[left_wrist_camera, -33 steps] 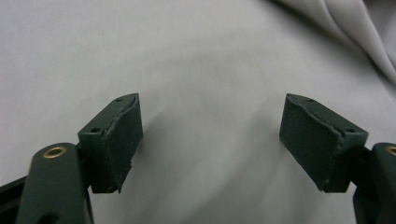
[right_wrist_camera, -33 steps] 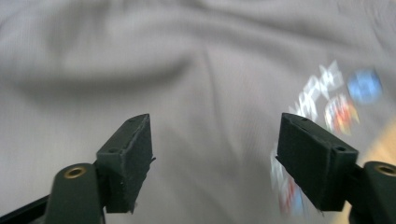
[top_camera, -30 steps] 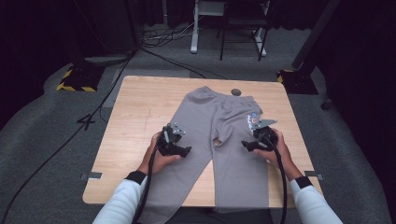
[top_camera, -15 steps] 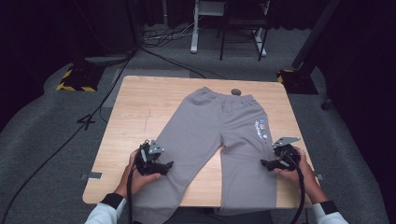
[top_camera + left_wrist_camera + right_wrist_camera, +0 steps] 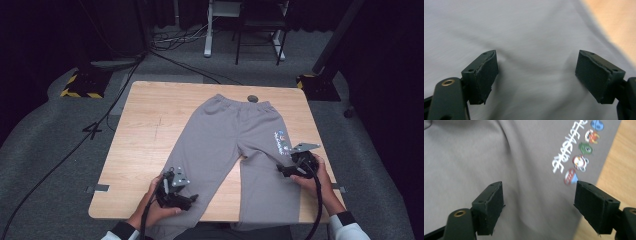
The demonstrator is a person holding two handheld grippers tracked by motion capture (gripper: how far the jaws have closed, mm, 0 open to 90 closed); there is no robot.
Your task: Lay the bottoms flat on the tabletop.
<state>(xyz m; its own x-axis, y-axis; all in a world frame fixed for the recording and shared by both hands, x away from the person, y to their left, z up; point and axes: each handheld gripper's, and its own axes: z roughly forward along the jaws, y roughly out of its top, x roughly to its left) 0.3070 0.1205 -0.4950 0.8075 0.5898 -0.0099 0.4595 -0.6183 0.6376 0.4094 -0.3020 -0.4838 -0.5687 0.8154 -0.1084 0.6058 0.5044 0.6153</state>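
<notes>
Both pairs of jaws stand wide with nothing between the pads. On my left gripper (image 5: 192, 199) the pads hover just over plain grey cloth, and on my right gripper (image 5: 281, 170) they gape above the cloth too; its jaws have just been closing a touch, yet they remain wide and pinch nothing.

Under them lie the grey sweatpants (image 5: 235, 150), spread flat on the wooden table (image 5: 150, 130), waistband at twelve o'clock and both legs running toward six, the cuffs hanging over the near edge. My left gripper sits at about seven o'clock on the table over the lower part of one leg; my right sits at about four o'clock at the outer edge of the other leg, just below the small coloured print (image 5: 576, 152). In the right gripper view, bare wood shows at three o'clock beside the hem line of that leg.

As I judge it, the step is taking hold of the legs to smooth or fold them. To do that well I should drop each pair of pads onto the outer seam, catch both layers of cloth together, and close at matching heights on each leg so the fabric lifts evenly without bunching.
</notes>
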